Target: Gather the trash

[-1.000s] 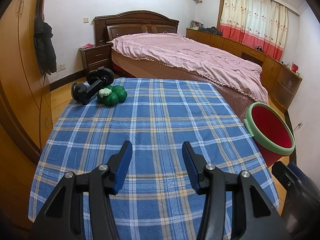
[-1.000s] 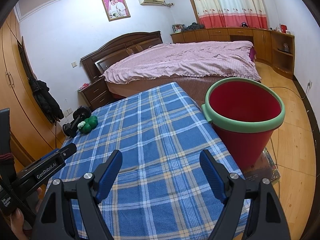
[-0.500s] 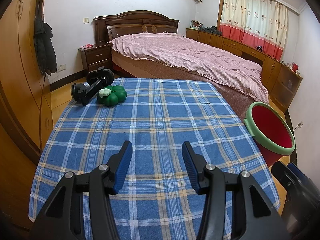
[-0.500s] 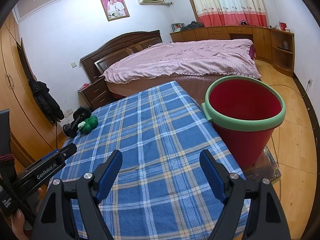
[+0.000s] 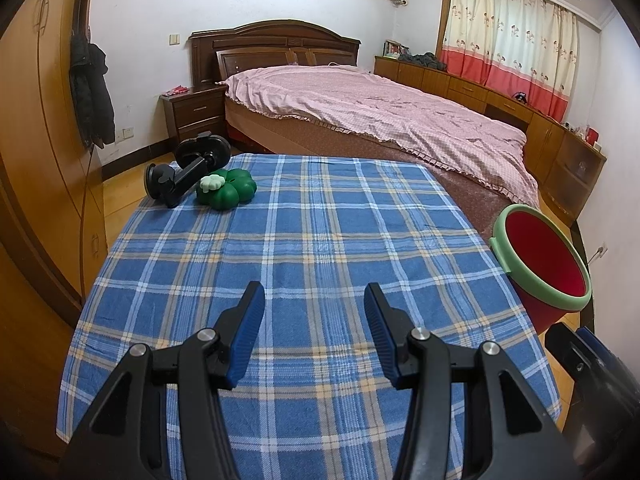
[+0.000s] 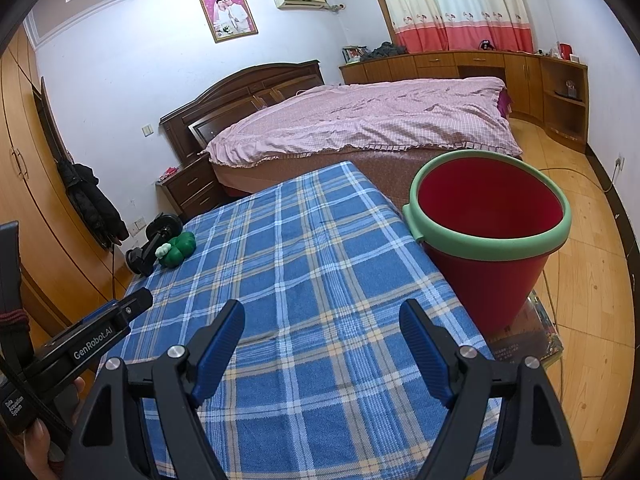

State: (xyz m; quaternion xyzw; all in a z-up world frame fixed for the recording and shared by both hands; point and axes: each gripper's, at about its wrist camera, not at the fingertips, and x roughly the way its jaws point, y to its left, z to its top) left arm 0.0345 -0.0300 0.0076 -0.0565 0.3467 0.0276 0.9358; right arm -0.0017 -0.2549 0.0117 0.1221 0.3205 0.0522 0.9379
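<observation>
A green clover-shaped toy (image 5: 226,189) (image 6: 177,248) with a small white flower on it lies at the far left corner of the blue plaid table (image 5: 320,240) (image 6: 304,264). A black suction-cup holder (image 5: 188,168) (image 6: 154,244) lies right beside it. A red bucket with a green rim (image 5: 540,260) (image 6: 488,232) stands off the table's right edge. My left gripper (image 5: 314,300) hovers open over the near part of the cloth, nothing between its blue pads. My right gripper (image 6: 322,320) stands open wider over the near right part, just left of the bucket.
A bed with a pink cover (image 5: 380,116) lies behind the table, a wooden nightstand (image 5: 196,114) at its left. Wardrobe doors (image 5: 36,140) with a hanging black coat line the left side. A book or magazine (image 6: 524,344) lies under the bucket. A hand (image 6: 36,440) holds the left gripper's body.
</observation>
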